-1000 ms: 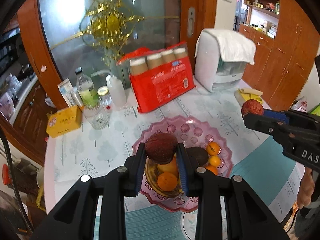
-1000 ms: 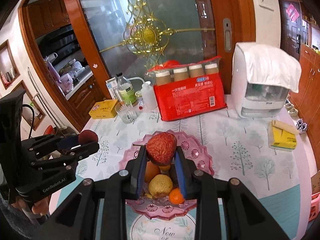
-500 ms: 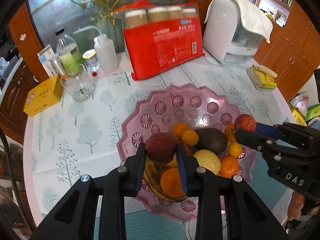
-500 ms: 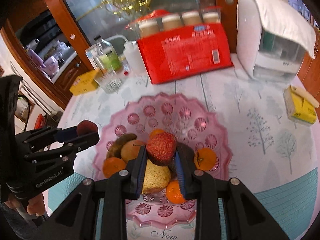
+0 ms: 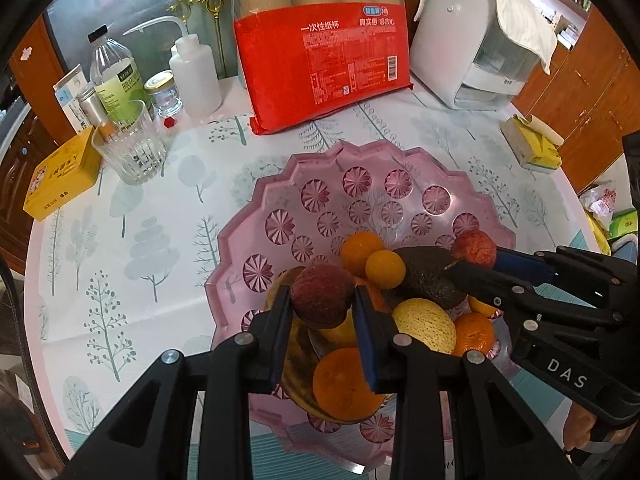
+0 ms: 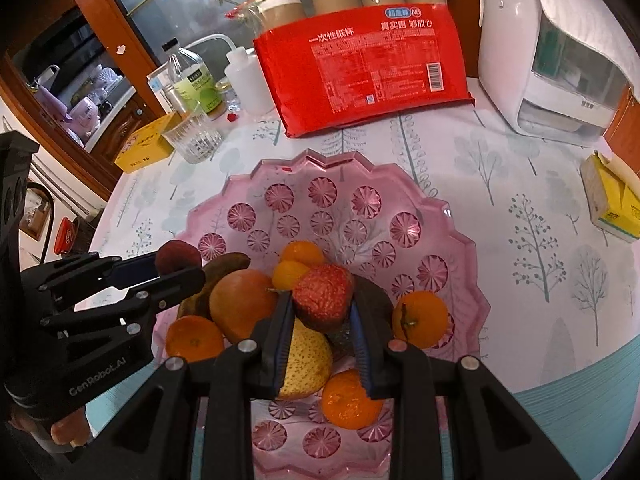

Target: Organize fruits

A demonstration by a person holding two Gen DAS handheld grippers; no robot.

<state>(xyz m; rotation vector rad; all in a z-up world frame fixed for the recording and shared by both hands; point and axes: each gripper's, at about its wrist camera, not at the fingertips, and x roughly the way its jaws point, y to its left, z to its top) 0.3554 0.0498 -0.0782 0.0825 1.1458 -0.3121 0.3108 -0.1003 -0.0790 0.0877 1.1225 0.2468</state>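
A pink glass fruit plate holds oranges, an avocado, a yellow melon-like fruit and a brown banana. My left gripper is shut on a dark red lychee just above the fruit pile at the plate's near left. My right gripper is shut on a bright red lychee over the pile's middle. Each gripper shows in the other view, the right one and the left one.
At the table's back stand a red pack of paper cups, a white appliance, a squeeze bottle, a bottle, a glass tumbler and a yellow box. A yellow carton lies right.
Both grippers have come down and forward over the plate, each still holding its lychee. The plate and fruit now look much larger and closer.
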